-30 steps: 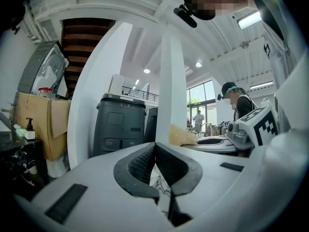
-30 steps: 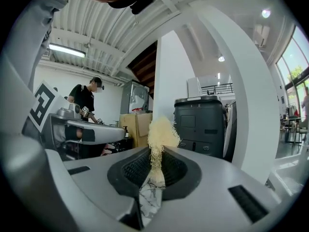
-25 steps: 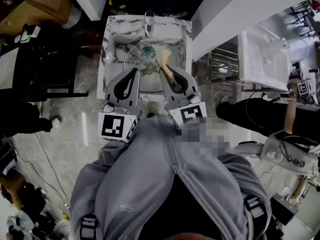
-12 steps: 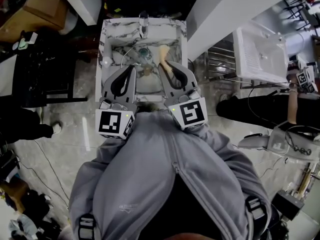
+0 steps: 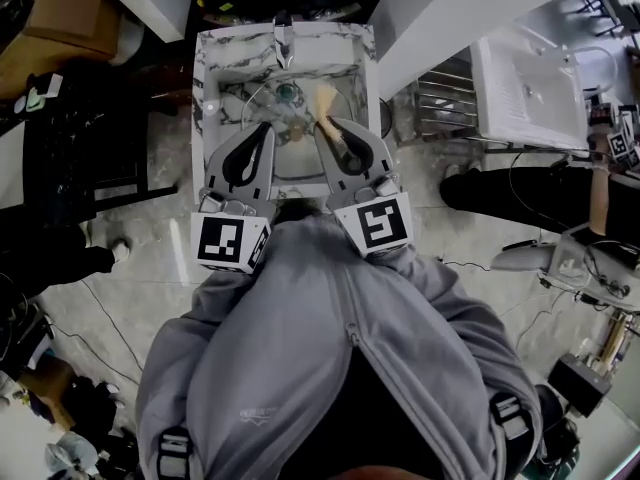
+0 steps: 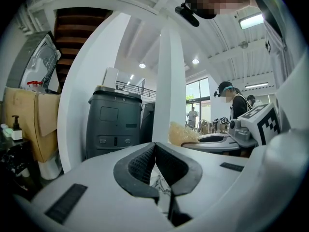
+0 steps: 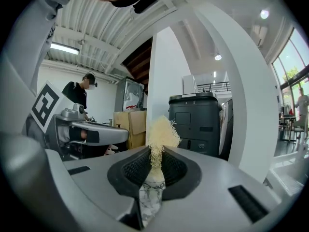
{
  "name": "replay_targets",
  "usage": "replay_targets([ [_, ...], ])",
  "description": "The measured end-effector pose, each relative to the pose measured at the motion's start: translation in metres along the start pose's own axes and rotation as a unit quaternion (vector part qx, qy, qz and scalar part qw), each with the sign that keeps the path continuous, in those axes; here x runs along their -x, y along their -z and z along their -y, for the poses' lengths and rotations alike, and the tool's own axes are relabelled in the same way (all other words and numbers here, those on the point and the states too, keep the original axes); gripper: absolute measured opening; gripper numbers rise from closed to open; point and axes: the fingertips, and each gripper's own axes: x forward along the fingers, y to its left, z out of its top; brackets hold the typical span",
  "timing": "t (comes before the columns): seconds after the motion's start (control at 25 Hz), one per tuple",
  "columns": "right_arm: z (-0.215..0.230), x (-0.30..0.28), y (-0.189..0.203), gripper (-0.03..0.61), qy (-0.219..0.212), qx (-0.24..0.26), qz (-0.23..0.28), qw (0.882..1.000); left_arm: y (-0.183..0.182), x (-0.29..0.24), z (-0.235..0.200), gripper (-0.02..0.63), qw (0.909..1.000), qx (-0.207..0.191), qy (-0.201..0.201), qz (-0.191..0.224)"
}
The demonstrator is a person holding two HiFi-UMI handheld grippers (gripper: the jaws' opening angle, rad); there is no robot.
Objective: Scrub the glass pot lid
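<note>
Right tongs [image 7: 155, 154] are clamping a straw-yellow scrubber [image 7: 161, 131], holding it at the glass pot lid [image 5: 291, 120] — that's lying in the marble-patterned sink [image 5: 206, 86]. Left tongs [image 6: 154, 147] are sitting pressed together, by the lid's left rim.

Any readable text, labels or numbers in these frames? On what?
"3 8" (tiny, unsure): lid of the dark grey plastic bin.
Black-and-white square markers on the two white cubes: patterns, no words.
Everything else: too small or blurred to read.

Left gripper [image 6: 154, 146] fingers pressed together, empty; pale scrubber [image 6: 182, 133] beyond.
</note>
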Motion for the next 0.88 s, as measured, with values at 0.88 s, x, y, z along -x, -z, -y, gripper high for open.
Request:
replay_targets([
  [0.88,-0.014,-0.095,0.136,0.052,-0.026,-0.025,-0.083,0.996,0.148,-0.040,-0.093,0.017,0.9951,0.060,-0.018,-0.077],
])
